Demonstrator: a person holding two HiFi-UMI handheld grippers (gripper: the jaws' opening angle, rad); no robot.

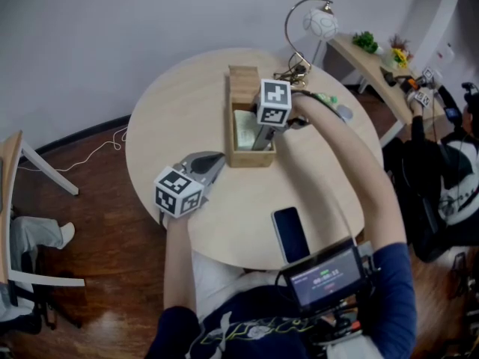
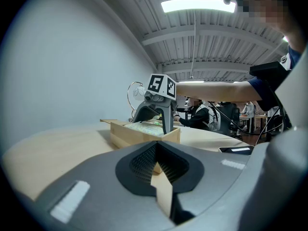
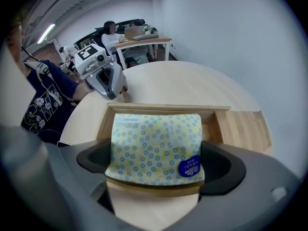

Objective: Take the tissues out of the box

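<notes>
Right gripper view shows the right gripper spread wide, one jaw at each side of the tissue pack — just beside it, with no squeeze showing. The pack lies in the wooden box, about level with its rim. To grasp well, close evenly on the pack alone, clear of the box walls, then lift straight — a slanted pull may drag the box. The left gripper, nearly closed and empty, rests on the table nearby and could steady the box.
</notes>
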